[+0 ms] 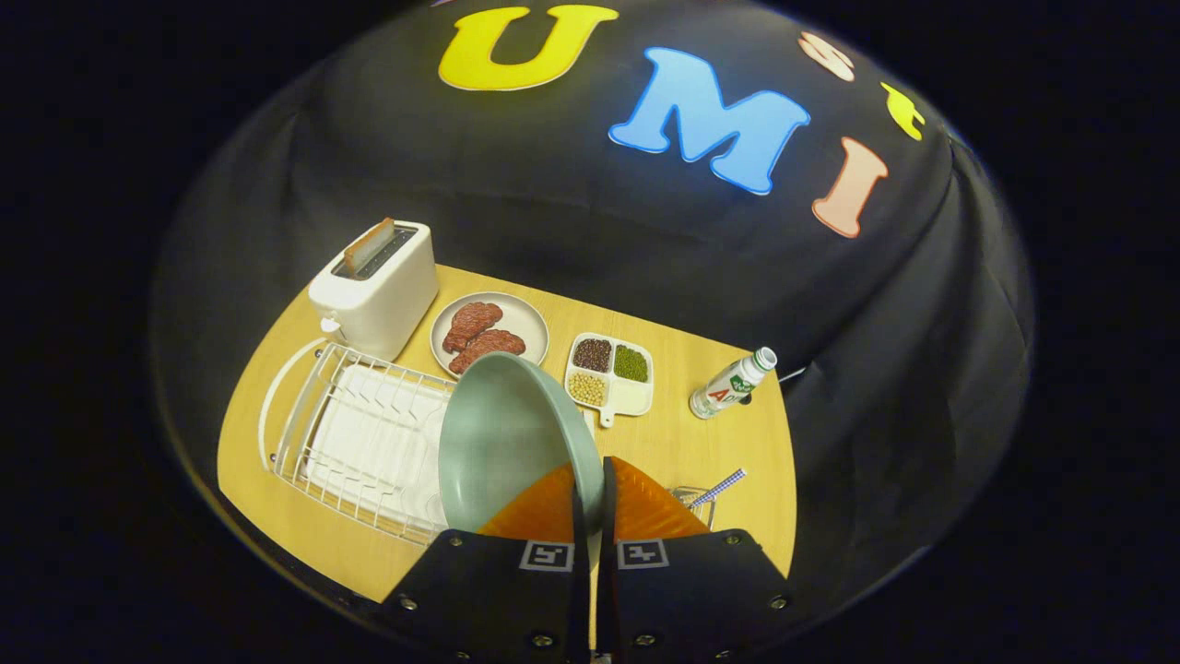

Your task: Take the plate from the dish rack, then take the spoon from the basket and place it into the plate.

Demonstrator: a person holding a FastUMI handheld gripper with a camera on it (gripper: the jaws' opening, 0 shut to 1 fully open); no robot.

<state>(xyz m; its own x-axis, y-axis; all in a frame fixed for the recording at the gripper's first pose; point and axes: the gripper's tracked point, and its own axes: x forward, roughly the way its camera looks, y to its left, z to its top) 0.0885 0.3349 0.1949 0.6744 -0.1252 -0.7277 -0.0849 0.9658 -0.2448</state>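
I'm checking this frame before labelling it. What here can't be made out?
- Basket: mostly hidden behind the gripper, whose fingers are shut on the plate.
- Spoon: only its handle end shows.
- Dish rack: its near corner is covered by the plate.
- Bottle: label too small.

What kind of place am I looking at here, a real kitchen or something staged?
Probably a staged kitchen counter in a booth: a wooden table against black cloth, with a toaster, a white dish rack and a plate of meat. The gripper is shut on the rim of a green plate.
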